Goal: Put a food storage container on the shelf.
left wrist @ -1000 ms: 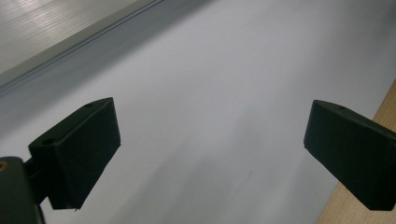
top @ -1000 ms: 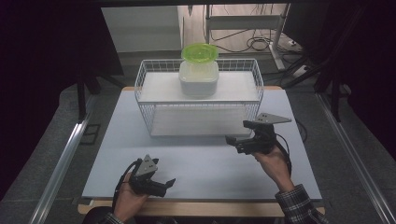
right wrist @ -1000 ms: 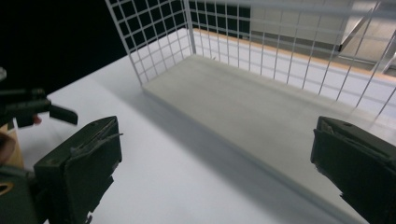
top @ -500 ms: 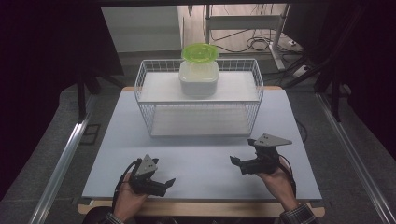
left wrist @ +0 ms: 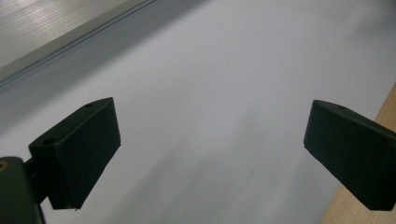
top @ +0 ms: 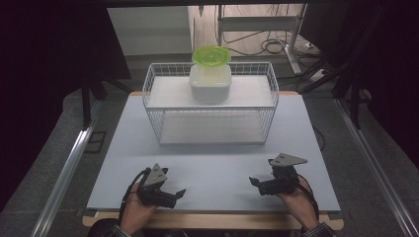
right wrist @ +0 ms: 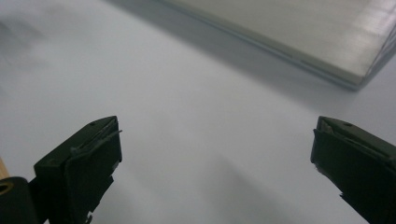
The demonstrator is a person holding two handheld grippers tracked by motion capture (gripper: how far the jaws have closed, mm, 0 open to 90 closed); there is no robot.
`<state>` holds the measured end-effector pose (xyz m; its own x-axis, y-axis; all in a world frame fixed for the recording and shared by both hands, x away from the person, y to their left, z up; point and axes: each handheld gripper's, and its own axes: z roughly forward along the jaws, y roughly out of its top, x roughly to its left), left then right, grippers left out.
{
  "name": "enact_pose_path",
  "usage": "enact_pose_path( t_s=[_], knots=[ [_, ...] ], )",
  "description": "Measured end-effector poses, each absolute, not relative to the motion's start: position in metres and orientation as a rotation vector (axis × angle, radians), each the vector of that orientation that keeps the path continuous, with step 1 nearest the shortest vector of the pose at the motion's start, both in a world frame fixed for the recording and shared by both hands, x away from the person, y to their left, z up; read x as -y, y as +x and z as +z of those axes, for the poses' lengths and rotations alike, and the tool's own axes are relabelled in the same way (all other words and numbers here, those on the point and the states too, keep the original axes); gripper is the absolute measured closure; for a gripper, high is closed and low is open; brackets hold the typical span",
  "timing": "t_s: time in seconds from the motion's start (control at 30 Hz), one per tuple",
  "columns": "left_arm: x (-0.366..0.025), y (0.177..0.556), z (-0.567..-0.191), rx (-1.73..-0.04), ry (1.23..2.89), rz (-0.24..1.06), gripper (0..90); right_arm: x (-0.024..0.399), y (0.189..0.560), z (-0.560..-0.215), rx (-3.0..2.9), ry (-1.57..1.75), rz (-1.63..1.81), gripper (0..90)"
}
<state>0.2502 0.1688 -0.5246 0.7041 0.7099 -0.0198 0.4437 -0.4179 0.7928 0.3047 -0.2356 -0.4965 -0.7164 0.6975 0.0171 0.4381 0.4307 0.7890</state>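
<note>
Grippers rest low at the bottom of the high view, each held in a hand near the desk's [top: 207, 163] front edge: the left gripper [top: 174, 194] at lower left, the right gripper [top: 256, 183] at lower right, well apart. Both have their jaws spread wide with nothing between them. A white wire basket [top: 267, 106] stands at upper centre, with a white container [top: 210, 85] on its top shelf, under a green lid [top: 211, 55].
</note>
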Motion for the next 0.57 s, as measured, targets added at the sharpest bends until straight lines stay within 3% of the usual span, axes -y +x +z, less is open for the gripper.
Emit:
enact_pose_path(
  t_s=[0.57],
  knots=[
    [-0.168,0.251,-0.525,-0.873,2.092,0.403,3.5,0.233,0.301,-0.511,-2.448,0.970,1.027,2.0]
  ],
)
